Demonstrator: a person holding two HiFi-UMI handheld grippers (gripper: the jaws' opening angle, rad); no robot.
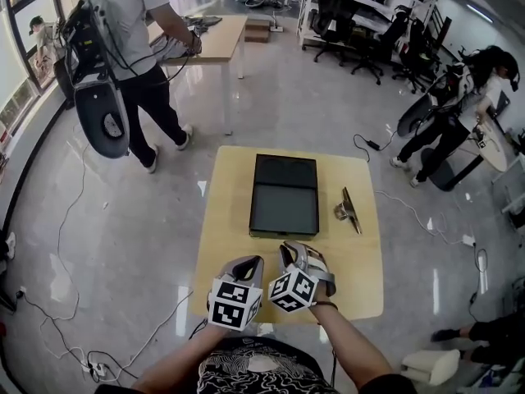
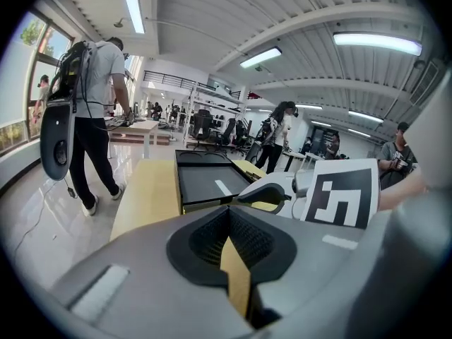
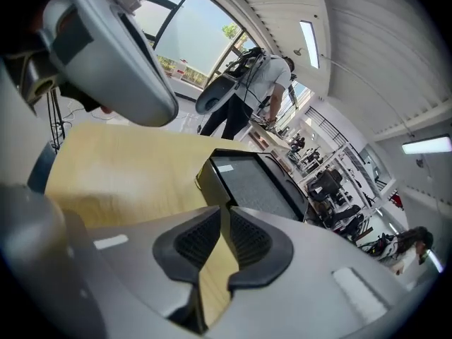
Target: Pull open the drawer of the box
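A flat black box (image 1: 284,195) lies in the middle of the light wooden table (image 1: 225,220). Its near part has a flat grey top, and its far part looks like a darker recessed tray. Whether that tray is the drawer drawn out, I cannot tell. Both grippers hover side by side over the table's front edge, well short of the box. My left gripper (image 1: 248,263) is shut with nothing in it, and so is my right gripper (image 1: 291,248). The left gripper view shows the box (image 2: 208,179) beyond the closed jaws (image 2: 229,212). In the right gripper view the box (image 3: 254,182) lies ahead of the jaws (image 3: 224,210).
A small metal object (image 1: 349,210) lies on the table right of the box. One person with a backpack rig (image 1: 135,56) stands at another table (image 1: 217,35) at the back left. Another person (image 1: 459,113) stands at the right. Cables run over the floor (image 1: 98,220).
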